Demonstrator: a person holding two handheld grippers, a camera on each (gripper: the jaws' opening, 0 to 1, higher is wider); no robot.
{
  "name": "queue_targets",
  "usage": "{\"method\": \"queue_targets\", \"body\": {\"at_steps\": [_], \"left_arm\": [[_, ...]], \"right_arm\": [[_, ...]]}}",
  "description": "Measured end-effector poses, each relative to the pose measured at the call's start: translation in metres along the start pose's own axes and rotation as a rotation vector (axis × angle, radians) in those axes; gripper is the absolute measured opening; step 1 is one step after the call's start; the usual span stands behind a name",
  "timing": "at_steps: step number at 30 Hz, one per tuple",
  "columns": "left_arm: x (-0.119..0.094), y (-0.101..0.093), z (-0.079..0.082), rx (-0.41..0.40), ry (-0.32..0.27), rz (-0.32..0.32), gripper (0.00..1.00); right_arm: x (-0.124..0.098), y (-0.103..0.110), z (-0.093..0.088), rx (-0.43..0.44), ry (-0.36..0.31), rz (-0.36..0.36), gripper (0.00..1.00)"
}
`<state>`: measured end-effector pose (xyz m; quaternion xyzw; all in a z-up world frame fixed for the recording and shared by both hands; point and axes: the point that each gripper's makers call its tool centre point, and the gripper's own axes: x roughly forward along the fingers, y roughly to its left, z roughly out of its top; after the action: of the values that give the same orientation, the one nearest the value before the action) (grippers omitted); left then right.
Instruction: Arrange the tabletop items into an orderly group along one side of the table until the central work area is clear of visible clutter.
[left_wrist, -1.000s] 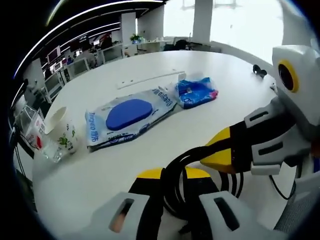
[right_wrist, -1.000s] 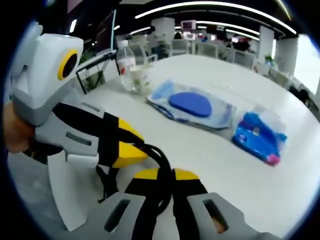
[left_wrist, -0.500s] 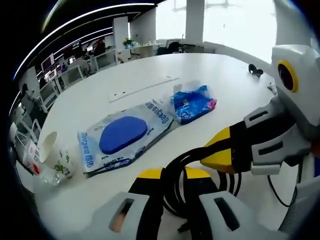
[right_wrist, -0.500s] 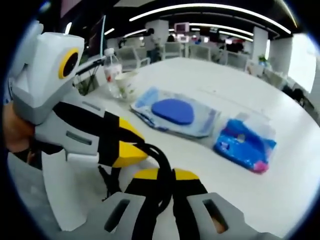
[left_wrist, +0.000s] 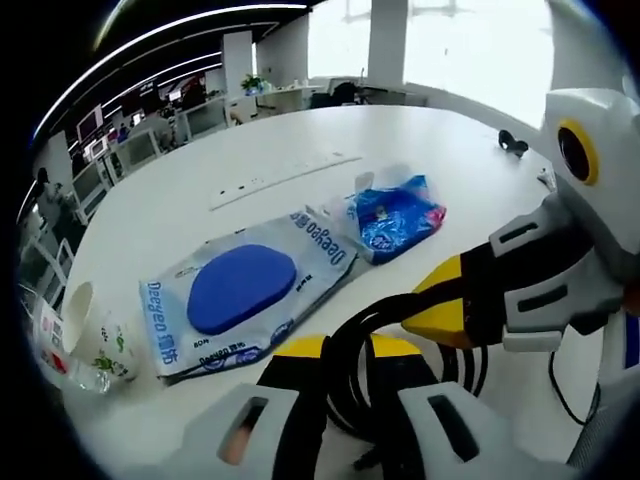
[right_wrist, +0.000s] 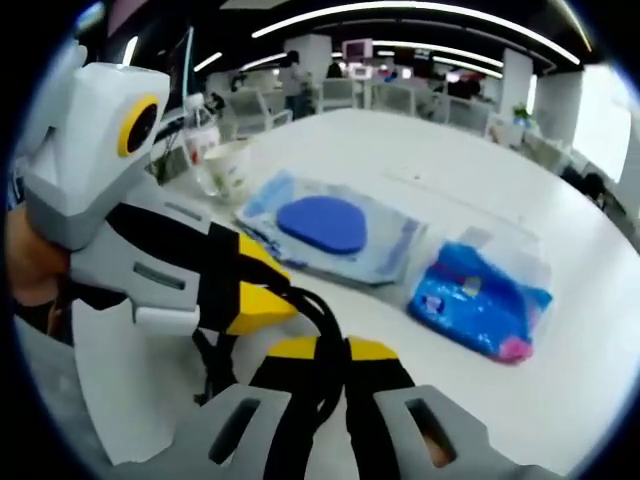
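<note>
A coiled black cable (left_wrist: 372, 312) is held between my two grippers. My left gripper (left_wrist: 347, 350) is shut on it, the cord running between its yellow tips. My right gripper (right_wrist: 332, 352) is shut on the same cable (right_wrist: 312, 300). The two stand close together just above the white table. Ahead lies a flat wipes pack (left_wrist: 245, 290) with a blue oval lid, and beside it a crumpled blue packet (left_wrist: 395, 215). In the right gripper view the wipes pack (right_wrist: 325, 225) is ahead at centre and the blue packet (right_wrist: 480, 300) is to its right.
A paper cup (left_wrist: 95, 335) and a plastic bottle (left_wrist: 55, 355) stand near the table edge; the cup (right_wrist: 228, 165) and bottle (right_wrist: 200, 125) are at upper left in the right gripper view. A white strip (left_wrist: 285, 172) lies farther back, and a small black object (left_wrist: 513, 143) at the far edge.
Both views have moved in toward the wipes pack and the blue packet, which look larger and nearer. Both grippers keep their hold on the cable.
</note>
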<state>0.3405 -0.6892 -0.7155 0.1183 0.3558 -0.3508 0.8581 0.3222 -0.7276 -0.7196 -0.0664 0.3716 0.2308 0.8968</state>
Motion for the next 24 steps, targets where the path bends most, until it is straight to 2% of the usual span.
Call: {"method": "queue_targets", "body": {"at_steps": [24], "left_arm": [[0.018, 0.008, -0.006, 0.019, 0.007, -0.016, 0.12]], "right_arm": [[0.020, -0.008, -0.005, -0.020, 0.028, -0.038, 0.05]]}}
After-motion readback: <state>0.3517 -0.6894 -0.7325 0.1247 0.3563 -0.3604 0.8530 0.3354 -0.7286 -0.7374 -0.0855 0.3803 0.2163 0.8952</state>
